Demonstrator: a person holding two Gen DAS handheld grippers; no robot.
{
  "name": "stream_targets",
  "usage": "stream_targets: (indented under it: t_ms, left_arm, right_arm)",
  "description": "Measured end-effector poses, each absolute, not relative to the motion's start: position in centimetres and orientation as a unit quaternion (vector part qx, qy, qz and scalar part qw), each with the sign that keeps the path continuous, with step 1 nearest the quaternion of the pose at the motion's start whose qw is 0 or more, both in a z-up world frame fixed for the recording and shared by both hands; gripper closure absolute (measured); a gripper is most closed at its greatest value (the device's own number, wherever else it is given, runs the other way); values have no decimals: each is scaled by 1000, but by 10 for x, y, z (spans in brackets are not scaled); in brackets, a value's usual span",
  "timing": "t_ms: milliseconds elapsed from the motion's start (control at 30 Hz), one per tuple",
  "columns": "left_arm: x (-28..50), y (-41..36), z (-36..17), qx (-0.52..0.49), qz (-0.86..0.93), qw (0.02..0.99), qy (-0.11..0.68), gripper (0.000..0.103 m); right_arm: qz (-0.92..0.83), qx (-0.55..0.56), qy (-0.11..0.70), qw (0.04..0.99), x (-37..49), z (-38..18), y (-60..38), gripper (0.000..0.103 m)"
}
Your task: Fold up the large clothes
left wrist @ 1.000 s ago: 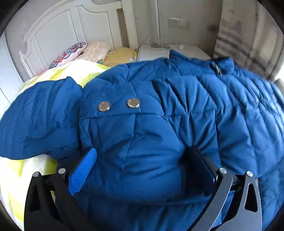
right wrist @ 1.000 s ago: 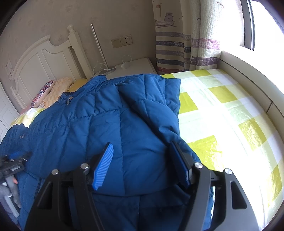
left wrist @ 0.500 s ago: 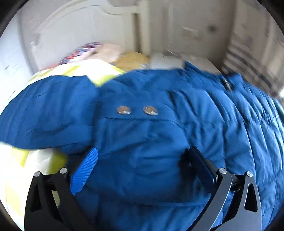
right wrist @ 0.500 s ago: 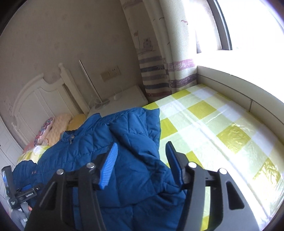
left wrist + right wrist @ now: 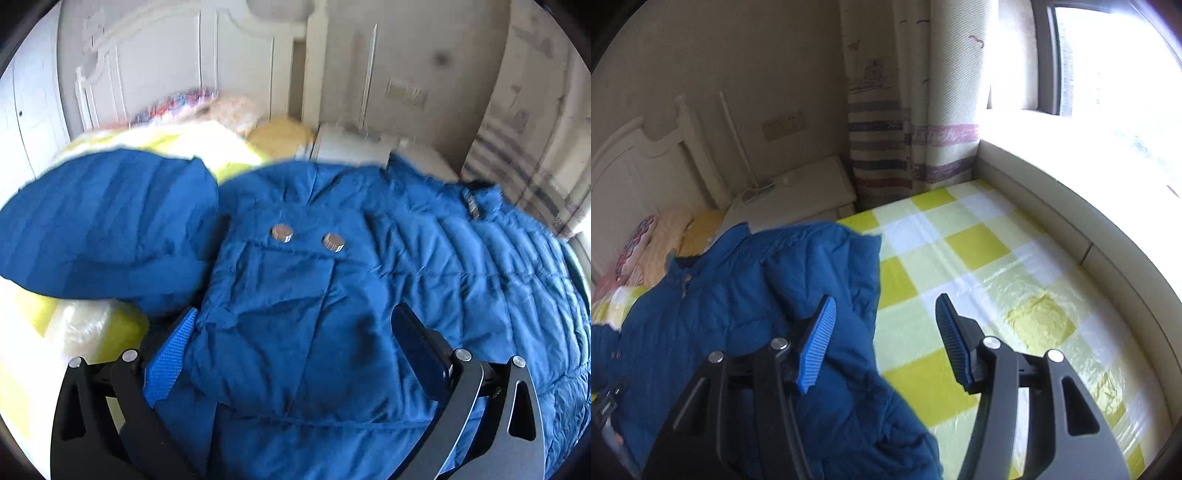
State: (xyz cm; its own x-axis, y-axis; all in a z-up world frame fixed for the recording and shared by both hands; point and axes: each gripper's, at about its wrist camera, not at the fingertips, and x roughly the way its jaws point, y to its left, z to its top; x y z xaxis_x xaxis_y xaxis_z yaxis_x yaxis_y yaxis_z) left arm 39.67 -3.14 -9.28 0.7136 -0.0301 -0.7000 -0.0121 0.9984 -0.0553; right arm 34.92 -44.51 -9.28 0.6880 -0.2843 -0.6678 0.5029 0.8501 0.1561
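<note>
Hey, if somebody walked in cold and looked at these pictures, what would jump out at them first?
The big blue puffer jacket sprawled across the yellow-checked bed sheet, with two shiny metal snaps on its front. Next, the open left tongs straddling its fabric, and the open right tongs over the jacket's edge, near the bright window.

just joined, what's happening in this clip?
A person with two handheld grippers is folding a blue puffer jacket spread on a bed with a yellow checked sheet. The left gripper has its fingers wide around a puffy section near two snap buttons, not pinching it. The right gripper is open and empty, above the jacket's edge and the sheet. One sleeve lies out to the side.
</note>
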Motion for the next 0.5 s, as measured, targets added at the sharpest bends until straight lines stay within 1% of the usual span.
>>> stream_targets:
  t_ms: [67, 100, 133, 167, 200, 233, 267, 333, 400, 467, 500]
  left_arm:
    - [391, -37, -89, -14, -10, 933, 361, 4]
    - [391, -39, -89, -6, -10, 933, 360, 4]
    - [392, -41, -89, -3, -11, 932, 362, 4]
    - [394, -41, -90, -3, -12, 930, 368, 4]
    - [396, -39, -91, -9, -12, 928, 372, 4]
    - [397, -37, -91, -14, -14, 928, 373, 4]
    - [398, -35, -92, -23, -17, 926, 377, 4]
    - [400, -32, -94, -30, -20, 924, 381, 4]
    - [402, -31, -95, -34, -21, 922, 386, 4]
    - [403, -32, -98, -33, -19, 920, 390, 4]
    - [404, -32, -99, -33, -18, 919, 393, 4]
  right_arm:
    - [-212, 148, 326, 909, 367, -94, -437, 48]
    - [-209, 130, 328, 912, 373, -95, -429, 50]
    - [-200, 104, 337, 914, 384, -98, -419, 55]
    - [-190, 61, 371, 907, 401, -111, -408, 61]
    - [-194, 36, 411, 890, 413, -124, -402, 75]
    - [-195, 20, 454, 869, 423, -141, -398, 78]
    - [-201, 10, 447, 872, 423, -141, -395, 77]
    - [-205, 6, 469, 859, 426, -136, -393, 77]
    - [-222, 1, 454, 863, 424, -125, -391, 77]
    - [-228, -3, 400, 888, 418, -109, -387, 64]
    - [-218, -3, 372, 902, 415, -104, -384, 47]
